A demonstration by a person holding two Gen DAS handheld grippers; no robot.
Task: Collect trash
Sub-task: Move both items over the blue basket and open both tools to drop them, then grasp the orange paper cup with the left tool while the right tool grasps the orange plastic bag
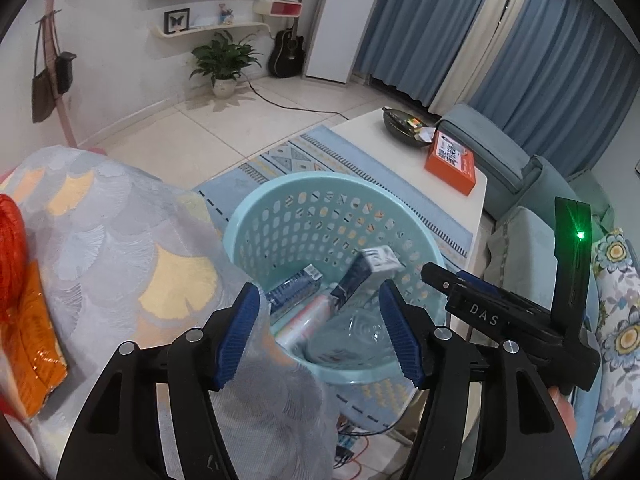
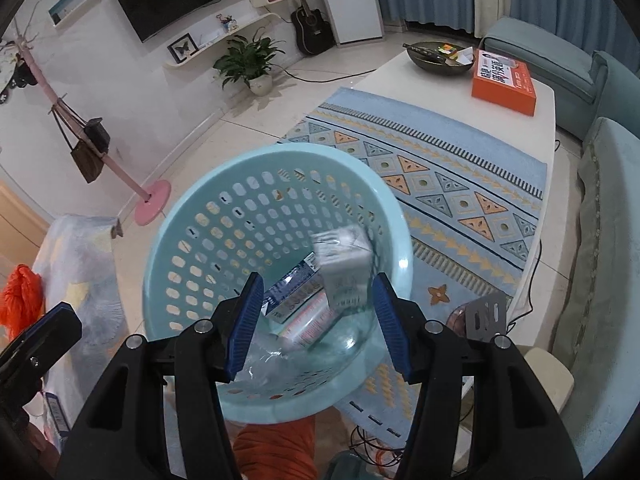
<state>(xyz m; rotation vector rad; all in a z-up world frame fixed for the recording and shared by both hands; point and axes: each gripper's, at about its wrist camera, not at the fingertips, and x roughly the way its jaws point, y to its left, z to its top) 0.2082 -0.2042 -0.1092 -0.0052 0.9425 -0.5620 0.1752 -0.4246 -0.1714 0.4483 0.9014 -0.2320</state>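
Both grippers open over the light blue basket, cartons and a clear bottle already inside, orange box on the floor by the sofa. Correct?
Not quite: the orange box sits on the white table next to the dark bowl, not on the floor; the right wrist view shows it. The rest holds: both grippers open over the light blue basket holding trash.

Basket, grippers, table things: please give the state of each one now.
basket: tilted, holding trash
white carton: inside the basket, blurred
clear plastic container: inside the basket, at the bottom
left gripper: open, nothing between the pads
right gripper: open, over the basket
orange box: lying flat on the table
dark bowl: upright, holding small items
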